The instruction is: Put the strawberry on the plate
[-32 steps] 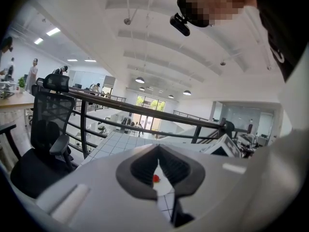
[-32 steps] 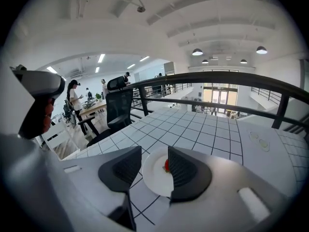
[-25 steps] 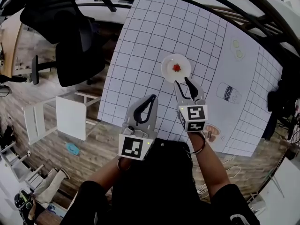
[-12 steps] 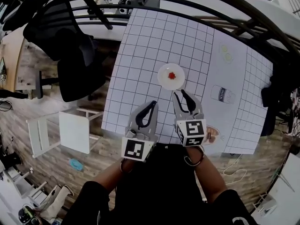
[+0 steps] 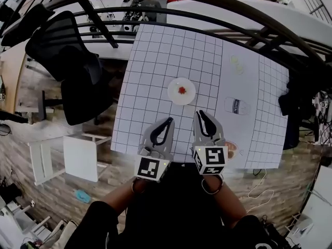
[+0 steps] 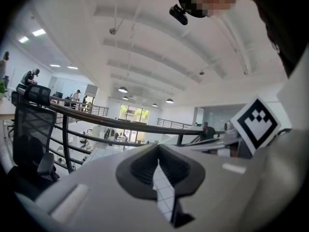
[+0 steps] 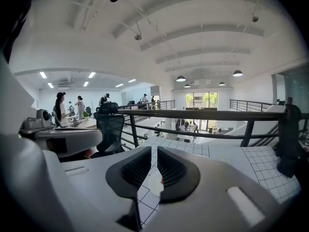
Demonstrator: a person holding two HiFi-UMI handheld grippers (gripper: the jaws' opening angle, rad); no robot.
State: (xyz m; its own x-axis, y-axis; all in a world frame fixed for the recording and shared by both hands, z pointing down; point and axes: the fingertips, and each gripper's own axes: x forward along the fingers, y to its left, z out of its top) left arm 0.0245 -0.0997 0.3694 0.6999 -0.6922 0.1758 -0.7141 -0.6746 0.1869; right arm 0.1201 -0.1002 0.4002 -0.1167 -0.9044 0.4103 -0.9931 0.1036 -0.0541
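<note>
While held side by side above the near edge of the gridded white sheet point(image 5: 155, 61), both pointing slightly downward. Left gripper point(image 5: 169, 120): grey moulded shell, ribbed dark pads, jaws together, empty. Right gripper point(image 5: 199, 113): same build, jaws just been closing, narrow slit left, nothing between. Small red strawberry point(image 5: 182, 91) on round white plate point(image 5: 172, 96), ahead of both tips, well apart.

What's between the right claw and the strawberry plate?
Only bare gridded mat, seen in the head view. The right gripper, its empty jaws just closing, hovers short of the plate.
</note>
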